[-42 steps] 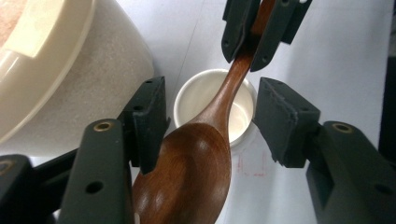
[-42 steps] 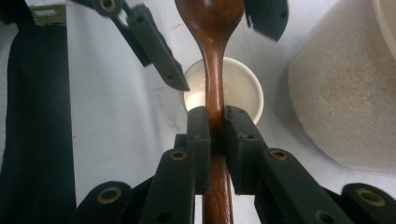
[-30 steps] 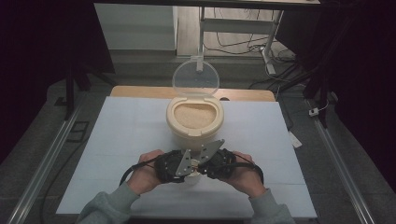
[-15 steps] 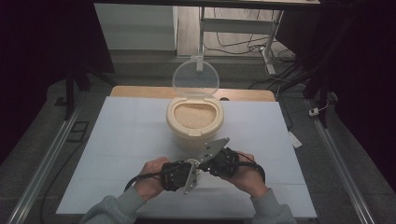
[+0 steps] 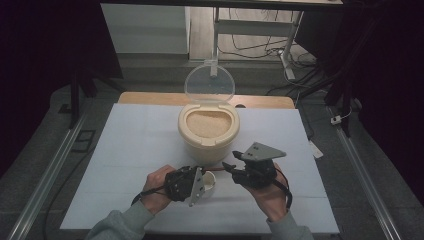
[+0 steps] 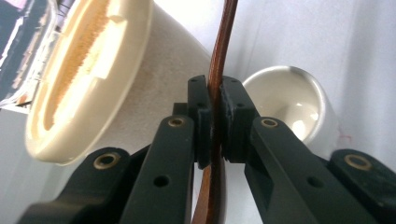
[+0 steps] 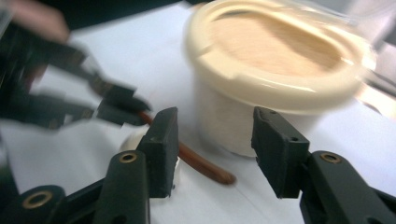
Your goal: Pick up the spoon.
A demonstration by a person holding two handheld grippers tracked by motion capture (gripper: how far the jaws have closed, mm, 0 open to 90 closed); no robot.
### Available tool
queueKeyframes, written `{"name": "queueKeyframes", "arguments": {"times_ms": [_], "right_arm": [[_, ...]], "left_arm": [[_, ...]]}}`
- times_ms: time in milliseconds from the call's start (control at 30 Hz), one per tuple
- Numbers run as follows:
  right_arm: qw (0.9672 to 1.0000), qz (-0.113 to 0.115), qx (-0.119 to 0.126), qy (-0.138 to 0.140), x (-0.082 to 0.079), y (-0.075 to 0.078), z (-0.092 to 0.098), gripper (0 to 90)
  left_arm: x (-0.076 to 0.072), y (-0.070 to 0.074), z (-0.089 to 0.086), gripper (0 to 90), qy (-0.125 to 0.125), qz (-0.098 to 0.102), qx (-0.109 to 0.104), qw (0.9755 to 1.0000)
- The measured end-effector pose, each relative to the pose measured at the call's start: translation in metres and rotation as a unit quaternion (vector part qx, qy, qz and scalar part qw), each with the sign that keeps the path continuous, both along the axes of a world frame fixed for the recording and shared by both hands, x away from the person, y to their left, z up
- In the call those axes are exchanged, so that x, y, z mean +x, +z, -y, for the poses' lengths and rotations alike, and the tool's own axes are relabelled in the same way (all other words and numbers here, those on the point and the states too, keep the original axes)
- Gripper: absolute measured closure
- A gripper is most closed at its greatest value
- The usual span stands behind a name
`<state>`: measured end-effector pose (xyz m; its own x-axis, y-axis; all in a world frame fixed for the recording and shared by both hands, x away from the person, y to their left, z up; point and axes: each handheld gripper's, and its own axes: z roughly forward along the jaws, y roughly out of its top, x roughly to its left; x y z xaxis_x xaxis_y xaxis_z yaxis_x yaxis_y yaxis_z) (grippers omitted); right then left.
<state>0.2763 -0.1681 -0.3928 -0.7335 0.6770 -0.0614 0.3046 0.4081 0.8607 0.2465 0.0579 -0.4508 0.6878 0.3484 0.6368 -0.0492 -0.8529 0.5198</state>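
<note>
A cream tub (image 5: 207,135) of tan grains stands mid-table with its clear lid (image 5: 210,82) swung up. In front of it sits a small white cup (image 5: 209,181). My left gripper (image 5: 204,176) is shut on a thin brown stick (image 6: 217,56), seen edge-on between its pads, with the cup (image 6: 289,105) just beyond. My right gripper (image 5: 229,167) is open, its jaws spread on either side of the stick's free end (image 7: 205,165) without touching it. The left gripper's fingers (image 7: 114,100) show blurred at the left of the right gripper view, before the tub (image 7: 275,60).
A white mat (image 5: 125,150) covers the table, with wooden board (image 5: 150,98) at its far edge. Metal rails (image 5: 50,170) run along both sides. A desk frame and cables (image 5: 280,45) lie on the floor behind.
The two grippers were together in front of the tub. The right one has drawn off to the right and stands open, while the left keeps the stick by the cup.
</note>
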Motion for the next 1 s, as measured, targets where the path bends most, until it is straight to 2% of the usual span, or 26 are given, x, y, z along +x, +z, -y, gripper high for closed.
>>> {"name": "queueKeyframes", "arguments": {"times_ms": [33, 67, 133, 167, 200, 233, 433, 467, 500, 533, 567, 667, 767, 833, 867, 967, 1000], "right_arm": [[1.0, 0.0, 0.0, 0.0, 0.0, 0.0, 0.0, 49.7], [0.9989, -0.011, 0.023, -0.041, -0.005, -0.005, 0.003, 48.2], [0.997, -0.007, 0.027, -0.072, -0.011, -0.01, 0.003, 46.9], [0.997, -0.007, 0.027, -0.072, -0.011, -0.01, 0.003, 46.9], [0.9956, -0.009, 0.036, -0.085, -0.014, -0.013, 0.004, 46.9], [0.9924, -0.021, 0.063, -0.103, -0.02, -0.02, 0.005, 46.9], [0.9822, -0.057, 0.128, -0.125, -0.029, -0.033, -0.003, 46.0], [0.9822, -0.057, 0.128, -0.125, -0.029, -0.033, -0.003, 46.0], [0.979, -0.062, 0.137, -0.138, -0.029, -0.036, -0.006, 45.5], [0.979, -0.062, 0.137, -0.138, -0.029, -0.036, -0.006, 45.5], [0.974, -0.076, 0.155, -0.147, -0.027, -0.039, -0.008, 45.2], [0.9693, -0.08, 0.169, -0.16, -0.025, -0.043, -0.009, 45.1], [0.9626, -0.091, 0.191, -0.17, -0.023, -0.044, -0.009, 46.7], [0.9567, -0.097, 0.214, -0.172, -0.022, -0.045, -0.009, 47.5], [0.9567, -0.097, 0.214, -0.172, -0.022, -0.045, -0.009, 47.5], [0.9519, -0.095, 0.228, -0.182, -0.02, -0.045, -0.011, 50.9], [0.9461, -0.103, 0.243, -0.187, -0.018, -0.046, -0.01, 51.8]], "left_arm": [[0.0, 0.0, 0.0, 82.6, 0.003, 0.002, -0.002, 1.0], [0.0, 0.0, -0.001, 82.6, 0.006, 0.004, -0.004, 1.0], [0.0, 0.0, -0.002, 82.6, 0.011, 0.006, -0.01, 0.9999], [0.001, 0.0, -0.002, 82.6, 0.013, 0.006, -0.012, 0.9998], [0.001, 0.0, -0.002, 82.7, 0.015, 0.008, -0.013, 0.9998], [0.001, 0.0, -0.003, 82.7, 0.018, 0.01, -0.015, 0.9997], [-0.002, -0.002, 0.001, 82.6, 0.022, 0.028, -0.021, 0.9991], [-0.003, -0.002, 0.002, 82.6, 0.022, 0.03, -0.02, 0.9991], [-0.004, -0.003, 0.003, 82.7, 0.022, 0.032, -0.021, 0.999], [-0.005, -0.003, 0.003, 82.7, 0.023, 0.036, -0.02, 0.9989], [-0.005, -0.003, 0.004, 82.7, 0.023, 0.038, -0.022, 0.9988], [-0.006, -0.003, 0.005, 82.7, 0.023, 0.043, -0.024, 0.9985], [-0.007, -0.004, 0.007, 82.7, 0.023, 0.05, -0.026, 0.9982], [-0.008, -0.005, 0.009, 82.6, 0.023, 0.054, -0.022, 0.998], [-0.009, -0.006, 0.01, 82.6, 0.024, 0.061, -0.022, 0.9976], [-0.011, -0.006, 0.011, 82.6, 0.027, 0.076, -0.019, 0.9965], [-0.012, -0.006, 0.012, 82.7, 0.028, 0.083, -0.015, 0.996]]}}
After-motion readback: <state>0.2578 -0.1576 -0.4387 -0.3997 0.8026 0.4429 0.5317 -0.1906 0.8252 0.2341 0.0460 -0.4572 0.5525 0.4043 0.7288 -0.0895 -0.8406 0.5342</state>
